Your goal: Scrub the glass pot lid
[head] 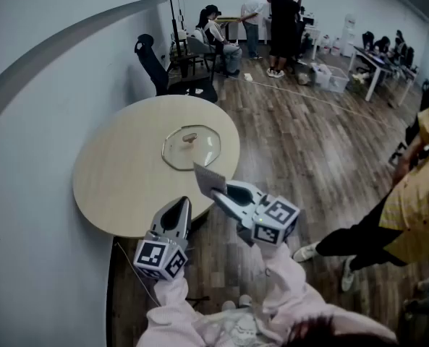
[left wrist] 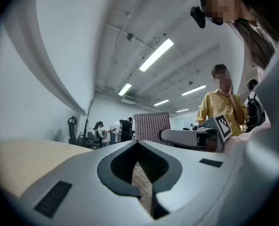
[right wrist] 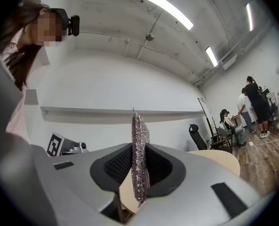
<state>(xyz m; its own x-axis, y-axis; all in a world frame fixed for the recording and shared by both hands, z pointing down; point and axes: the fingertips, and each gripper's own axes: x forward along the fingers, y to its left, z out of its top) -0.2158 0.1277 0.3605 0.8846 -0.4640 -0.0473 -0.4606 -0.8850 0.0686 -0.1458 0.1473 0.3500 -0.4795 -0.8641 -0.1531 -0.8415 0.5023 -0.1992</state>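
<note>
**Left to right.** The round, pale table (head: 116,176) stands against the grey wall. By its near edge hangs the left tool (head: 179,207). In the left gripper view we see its jaws pressed together with nothing between them.

The glass pot lid (head: 194,154) lies flat on the right half of the table, with its knob (head: 190,137) pointing up. As far as we can tell, neither tool touches it.

Just right of the left tool, the right tool (head: 215,192) points toward the lid. It pinches a silvery mesh scrubbing cloth (head: 209,177). In the right gripper view the cloth stands edge-on between the pads, which clamp it near the middle, and its upper part rises clear of the jaws.

At the far right a person in a yellow shirt (head: 420,186) stands on the wooden floor (head: 301,143).

**Handling.** We judge the lid to be stiff, smooth and breakable, with some weight to it. It would probably skate across the bare table under a sideways scrubbing stroke. The knob is the natural place to take hold, so the empty left tool could close on it and steady the lid while the cloth works the glass around it. Pressing hard near the rim risks tipping the lid or pushing it off the table's edge. The cloth looks thin and pliant, and held as it is it should drape over the dome.
</note>
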